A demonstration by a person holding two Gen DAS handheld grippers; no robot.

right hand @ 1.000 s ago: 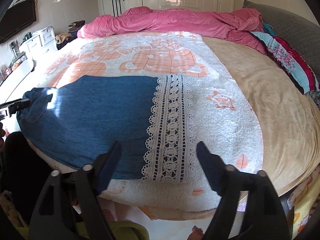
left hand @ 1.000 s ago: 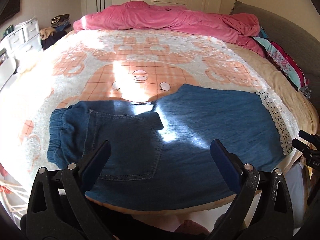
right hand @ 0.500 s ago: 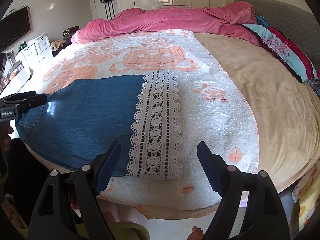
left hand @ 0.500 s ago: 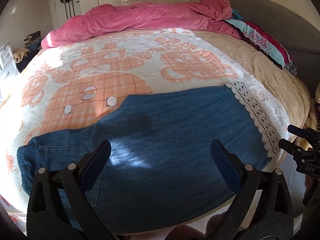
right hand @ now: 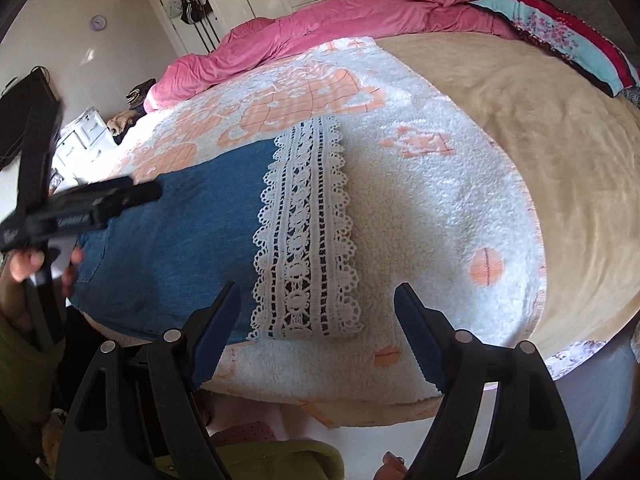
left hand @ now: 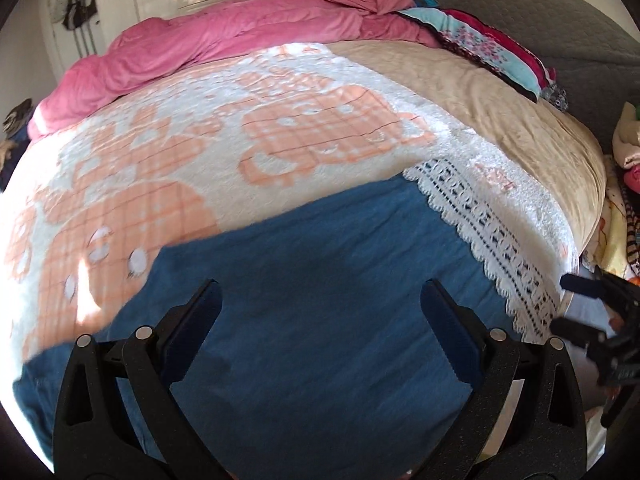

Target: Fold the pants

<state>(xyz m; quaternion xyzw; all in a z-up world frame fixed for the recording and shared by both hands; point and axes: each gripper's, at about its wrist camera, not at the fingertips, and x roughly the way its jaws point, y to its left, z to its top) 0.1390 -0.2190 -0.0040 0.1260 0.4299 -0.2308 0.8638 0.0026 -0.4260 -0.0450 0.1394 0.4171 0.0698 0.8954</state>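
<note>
Denim pants (left hand: 320, 300) lie flat, lace hem (right hand: 304, 240) rightward, on the fleece-blanketed bed (right hand: 440, 208); both tools, left tool (left hand: 320, 332) and right tool (right hand: 320, 332), spread wide, gripping nothing.

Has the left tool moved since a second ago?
Yes. The left tool has swung rightward along the pants, from the waistband toward the lace hem.

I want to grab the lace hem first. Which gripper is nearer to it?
Right. The right gripper hangs open just above the lace hem; the left gripper is over the denim, with the hem off to its right.
</note>
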